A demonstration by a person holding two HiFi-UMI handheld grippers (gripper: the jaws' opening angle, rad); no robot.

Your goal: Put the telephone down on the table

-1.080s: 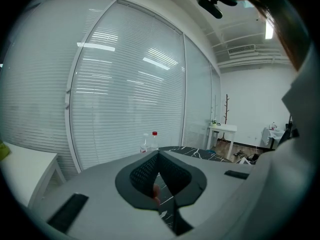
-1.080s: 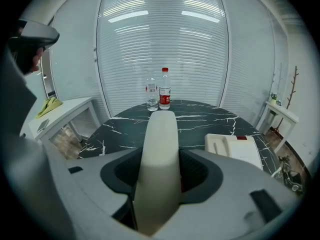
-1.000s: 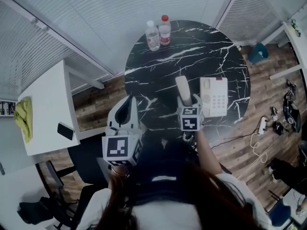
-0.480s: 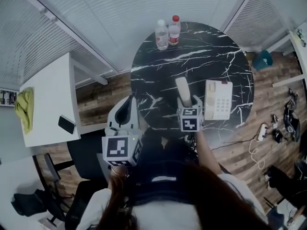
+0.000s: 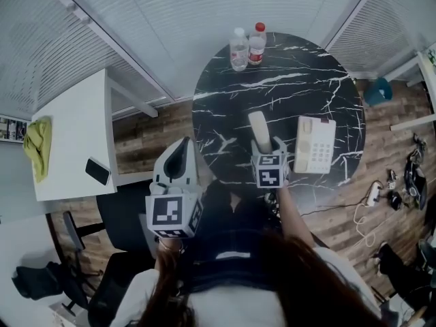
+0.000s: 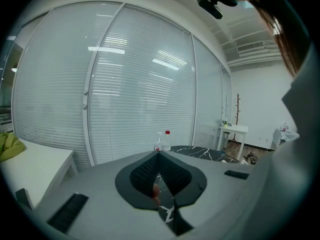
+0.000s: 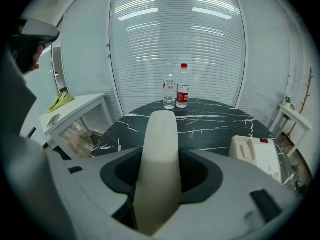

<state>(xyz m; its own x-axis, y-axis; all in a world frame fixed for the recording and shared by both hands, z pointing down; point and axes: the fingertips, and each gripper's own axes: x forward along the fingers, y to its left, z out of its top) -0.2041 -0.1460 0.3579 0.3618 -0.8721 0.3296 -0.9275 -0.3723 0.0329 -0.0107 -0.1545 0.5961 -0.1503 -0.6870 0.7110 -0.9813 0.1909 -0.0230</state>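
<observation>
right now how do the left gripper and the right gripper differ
The right gripper is shut on the phone handset, while the left gripper is shut with nothing between its jaws. The right gripper is above the black marble table, while the left gripper is beside the table's edge, not over it. Both have closed jaws and point roughly the same way.

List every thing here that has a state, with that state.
handset: off its base, clamped in the right gripper
right gripper: shut on handset
left gripper: shut, empty
telephone base: flat on the table, cradle empty
white-capped bottle: upright, capped
red-capped bottle: upright, capped
</observation>
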